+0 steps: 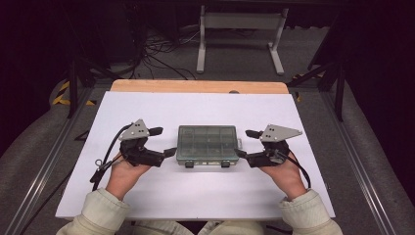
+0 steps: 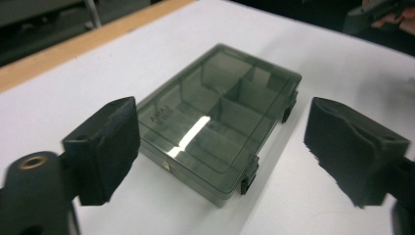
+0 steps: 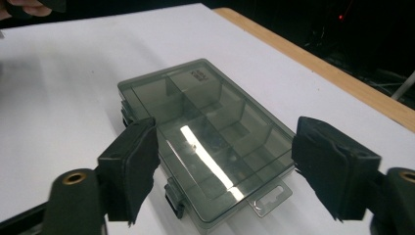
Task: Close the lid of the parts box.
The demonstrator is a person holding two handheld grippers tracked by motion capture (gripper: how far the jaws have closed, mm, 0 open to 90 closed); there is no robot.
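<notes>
This looks like a lab or recording studio set up for capturing handling work, not a home. A white sheet (image 1: 195,196) covers a wooden bench (image 1: 195,86) that stands alone on grey carpet (image 1: 313,44). Aluminium rails (image 1: 44,171) run along both sides of it. Loose black cables (image 1: 161,54) sprawl across the floor behind, beside a grey metal stand (image 1: 240,29). Yellow-and-black hazard tape (image 1: 62,93) marks the floor, and the surroundings are dark.
</notes>
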